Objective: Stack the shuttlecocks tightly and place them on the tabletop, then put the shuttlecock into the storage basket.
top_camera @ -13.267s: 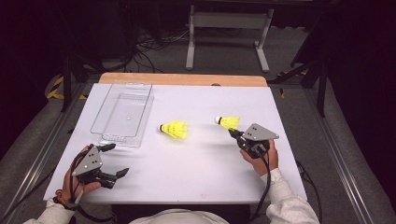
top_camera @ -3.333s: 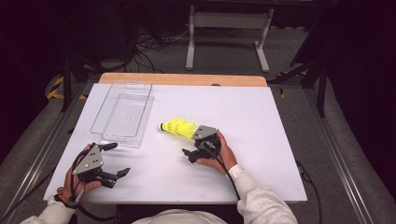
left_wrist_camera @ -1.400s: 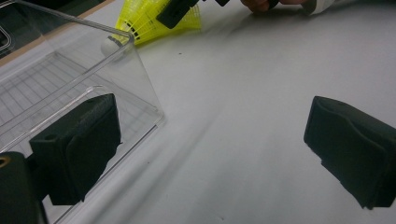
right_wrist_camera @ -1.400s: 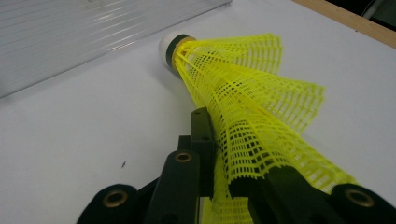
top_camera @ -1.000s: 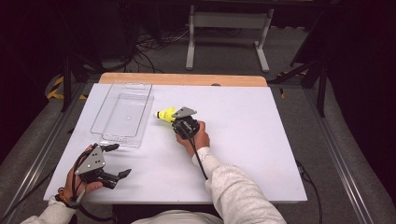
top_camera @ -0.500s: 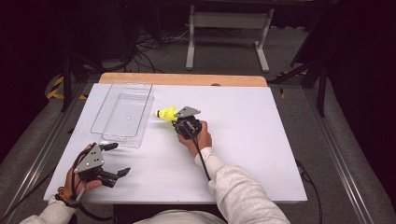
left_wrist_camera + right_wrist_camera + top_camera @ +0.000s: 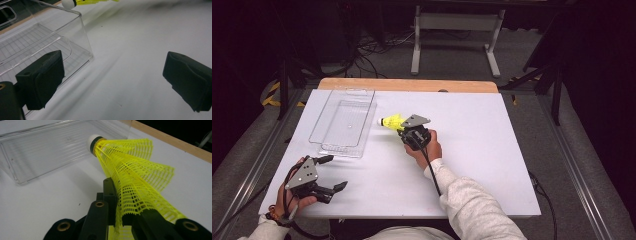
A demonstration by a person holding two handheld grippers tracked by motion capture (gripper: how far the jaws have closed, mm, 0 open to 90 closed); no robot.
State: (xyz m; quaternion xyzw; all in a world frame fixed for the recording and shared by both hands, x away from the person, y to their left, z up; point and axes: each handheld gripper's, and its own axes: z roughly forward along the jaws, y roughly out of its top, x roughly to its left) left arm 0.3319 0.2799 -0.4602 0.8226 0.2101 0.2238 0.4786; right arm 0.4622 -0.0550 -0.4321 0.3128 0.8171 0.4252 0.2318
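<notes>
- Right gripper (image 7: 404, 131), jaws clamped on the yellow shuttlecock (image 7: 132, 180) (skirt crumpled), just beside the clear tray (image 7: 343, 125), apparently lifted off the table (image 7: 492, 140).
- Left gripper (image 7: 328, 172), nearer the person than the tray, jaws wide apart, holding nothing.

You face a white table (image 7: 492, 165) with a wooden strip (image 7: 407, 85) along its far edge. Beyond it, grey floor (image 7: 457, 55), tangled cables (image 7: 377, 45) and a grey metal stand (image 7: 457, 22) sit in a dark room.
</notes>
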